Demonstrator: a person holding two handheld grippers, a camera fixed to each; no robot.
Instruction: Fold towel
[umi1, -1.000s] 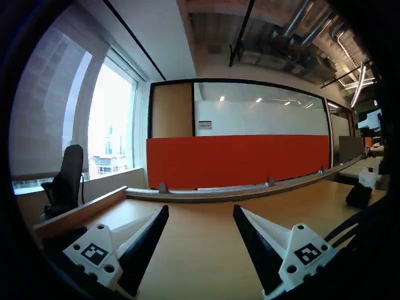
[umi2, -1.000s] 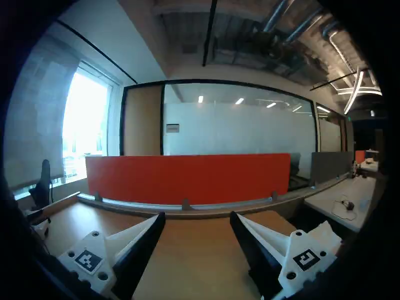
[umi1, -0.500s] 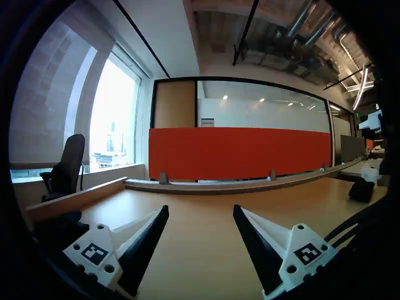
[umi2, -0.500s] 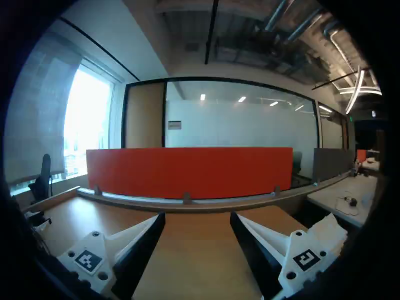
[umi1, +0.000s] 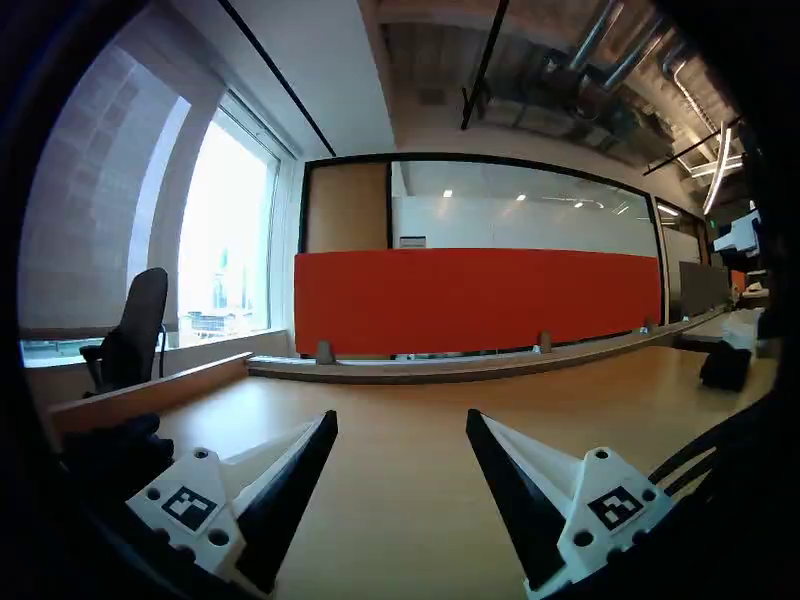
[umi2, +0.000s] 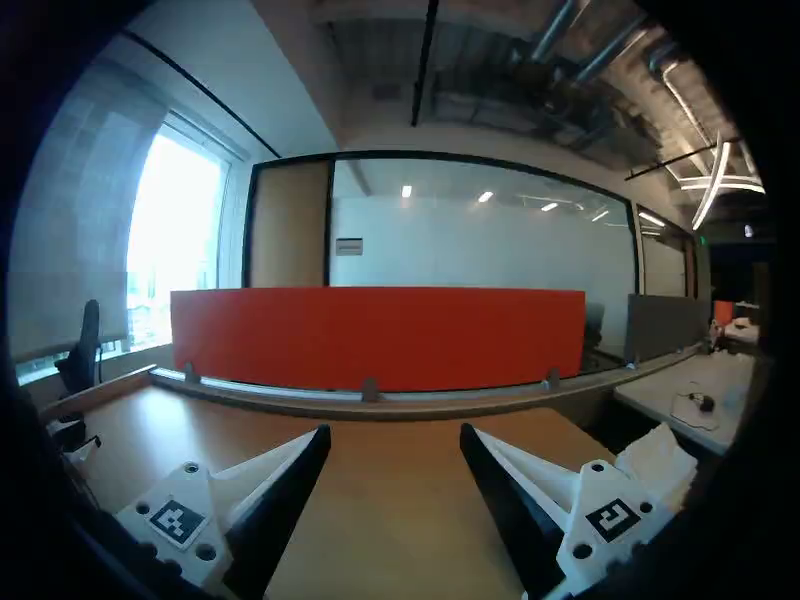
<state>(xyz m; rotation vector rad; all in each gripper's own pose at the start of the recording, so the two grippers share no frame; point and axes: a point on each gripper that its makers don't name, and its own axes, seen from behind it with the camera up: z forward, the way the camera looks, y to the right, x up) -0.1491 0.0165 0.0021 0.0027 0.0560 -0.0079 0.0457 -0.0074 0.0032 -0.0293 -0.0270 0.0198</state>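
Observation:
My left gripper (umi1: 400, 418) hovers low over a bare wooden desk (umi1: 400, 470), open, with nothing between its fingers. My right gripper (umi2: 393, 432) is held the same way over the desk (umi2: 395, 500), open and empty. A crumpled white thing (umi2: 660, 462) lies just past the right finger in the right gripper view; I cannot tell whether it is cloth or paper.
An orange partition (umi1: 480, 300) runs along the desk's far edge. A black object (umi1: 725, 366) and a white one (umi1: 742, 326) sit at the far right. A black office chair (umi1: 128, 345) stands by the window on the left. A neighbouring desk (umi2: 700, 395) lies to the right.
Both views have tipped slightly downward, so the partition sits higher in frame and more desk shows. Both grippers stay open.

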